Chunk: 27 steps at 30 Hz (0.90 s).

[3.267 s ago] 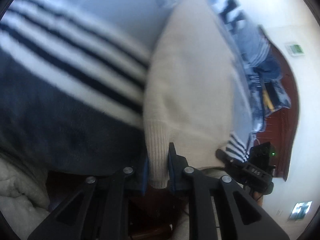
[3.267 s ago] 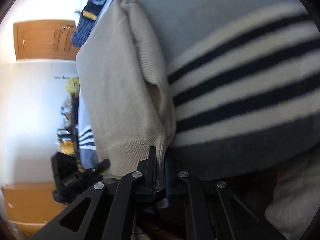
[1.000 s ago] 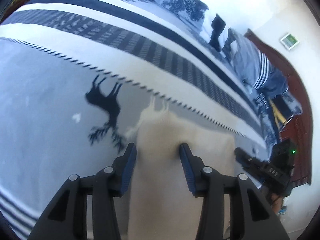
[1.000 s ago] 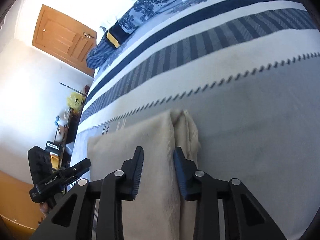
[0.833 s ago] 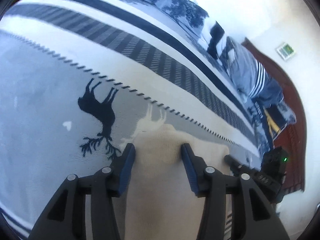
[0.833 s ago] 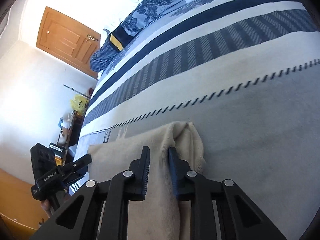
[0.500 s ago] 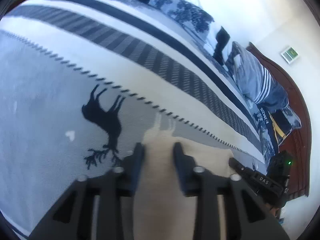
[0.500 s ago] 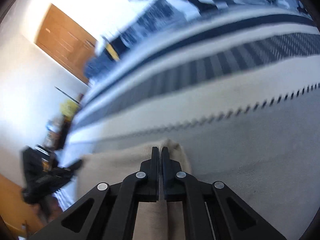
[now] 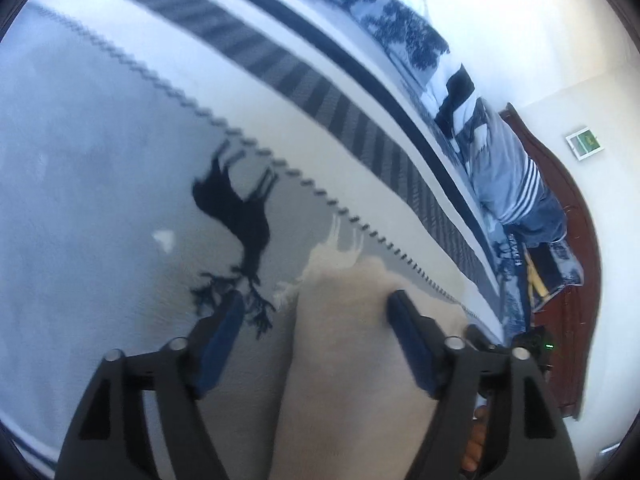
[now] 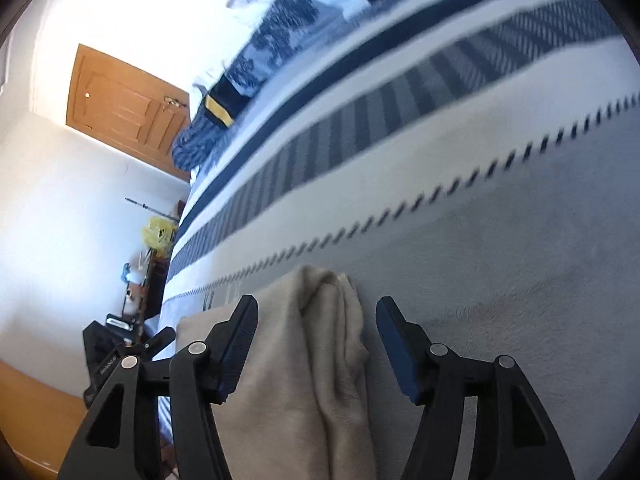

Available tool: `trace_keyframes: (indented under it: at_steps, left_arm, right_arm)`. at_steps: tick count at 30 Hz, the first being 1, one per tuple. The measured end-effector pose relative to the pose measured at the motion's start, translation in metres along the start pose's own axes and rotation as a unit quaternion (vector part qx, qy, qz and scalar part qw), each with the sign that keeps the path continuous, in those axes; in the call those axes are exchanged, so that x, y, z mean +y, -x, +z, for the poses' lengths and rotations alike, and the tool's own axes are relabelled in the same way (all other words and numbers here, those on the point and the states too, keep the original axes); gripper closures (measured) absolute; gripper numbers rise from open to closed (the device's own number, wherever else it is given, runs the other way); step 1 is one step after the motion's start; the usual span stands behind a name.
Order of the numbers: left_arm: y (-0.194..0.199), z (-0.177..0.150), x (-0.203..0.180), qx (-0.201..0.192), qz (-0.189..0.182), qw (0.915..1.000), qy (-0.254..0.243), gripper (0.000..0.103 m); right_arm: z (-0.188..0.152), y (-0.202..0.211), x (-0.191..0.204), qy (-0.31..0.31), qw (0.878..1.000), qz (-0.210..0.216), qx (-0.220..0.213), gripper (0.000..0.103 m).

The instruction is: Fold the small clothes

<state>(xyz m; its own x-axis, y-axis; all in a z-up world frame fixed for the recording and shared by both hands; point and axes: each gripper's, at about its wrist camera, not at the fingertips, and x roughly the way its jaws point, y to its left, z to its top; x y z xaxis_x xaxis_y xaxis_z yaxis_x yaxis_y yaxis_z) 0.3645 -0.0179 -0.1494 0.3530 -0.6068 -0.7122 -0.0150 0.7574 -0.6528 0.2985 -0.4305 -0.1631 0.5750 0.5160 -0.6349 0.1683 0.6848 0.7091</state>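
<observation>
A folded cream knit garment (image 9: 344, 364) lies on the grey bedspread (image 9: 100, 208). In the left wrist view my left gripper (image 9: 316, 302) straddles its far left corner, jaws opening, pads clear of the cloth. In the right wrist view the cream garment (image 10: 304, 360) shows its bunched right edge between the spread fingers of my right gripper (image 10: 316, 308), whose jaws are opening too and not pressing it. The right gripper's body (image 9: 536, 344) shows at the garment's far side in the left wrist view.
The bedspread carries a black deer print (image 9: 236, 216) left of the garment and dark stripes farther back. Blue patterned pillows (image 9: 400, 28) and a striped bundle (image 9: 508, 184) lie by the wooden headboard (image 9: 576, 280). A wooden door (image 10: 124, 112) and cluttered shelf (image 10: 152, 248) stand left.
Both grippers, which pinched the garment's far edge half a second ago, have spread their jaws and let it go. The garment now rests flat on the bedspread.
</observation>
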Motion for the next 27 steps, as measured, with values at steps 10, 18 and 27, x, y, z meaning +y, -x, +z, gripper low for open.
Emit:
trace_keyframes:
  at_steps: [10,18,27]
  left_arm:
    - [0.016,0.001,-0.007,-0.031,-0.066,0.9969,0.030,0.071]
    - [0.014,0.000,-0.022,-0.054,0.011,0.9974,-0.045,0.066]
    - [0.055,-0.068,-0.043,-0.059,0.154,0.9754,-0.146,0.035]
  right_arm:
    - [-0.004,-0.020,0.003,-0.006,1.000,0.014,0.012,0.085]
    - [-0.007,-0.025,0.034,0.068,0.997,-0.043,-0.013,0.084]
    - [-0.027,0.025,0.048,0.057,0.995,-0.065,-0.050,0.035]
